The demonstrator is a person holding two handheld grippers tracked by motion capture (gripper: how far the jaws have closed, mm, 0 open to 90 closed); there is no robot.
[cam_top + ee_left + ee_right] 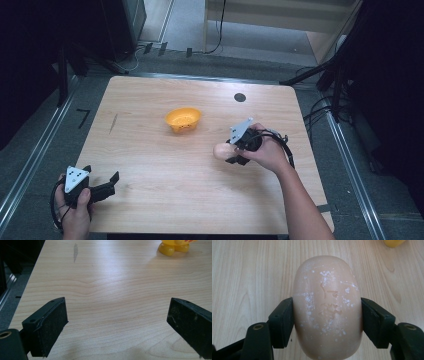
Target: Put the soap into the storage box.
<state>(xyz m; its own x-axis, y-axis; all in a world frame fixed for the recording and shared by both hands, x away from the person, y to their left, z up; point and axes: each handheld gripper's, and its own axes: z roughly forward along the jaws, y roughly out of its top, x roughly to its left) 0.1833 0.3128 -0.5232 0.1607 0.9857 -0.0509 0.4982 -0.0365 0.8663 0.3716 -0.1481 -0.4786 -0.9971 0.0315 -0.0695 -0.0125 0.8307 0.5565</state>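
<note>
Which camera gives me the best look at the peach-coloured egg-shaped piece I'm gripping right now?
The right gripper view: the peach egg-shaped piece sits large in frame, with white flecks on its surface, pinched at its sides by the right gripper. In the high view it is a small pale lump partly covered by that gripper.

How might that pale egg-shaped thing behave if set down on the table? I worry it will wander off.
The egg looks rounded all over, so it would probably roll unless laid gently. Its skin seems smooth and flaking, so it may be a bit slippery between the right tool's pads. It keeps its shape under the squeeze, so it is likely fairly stiff.
</note>
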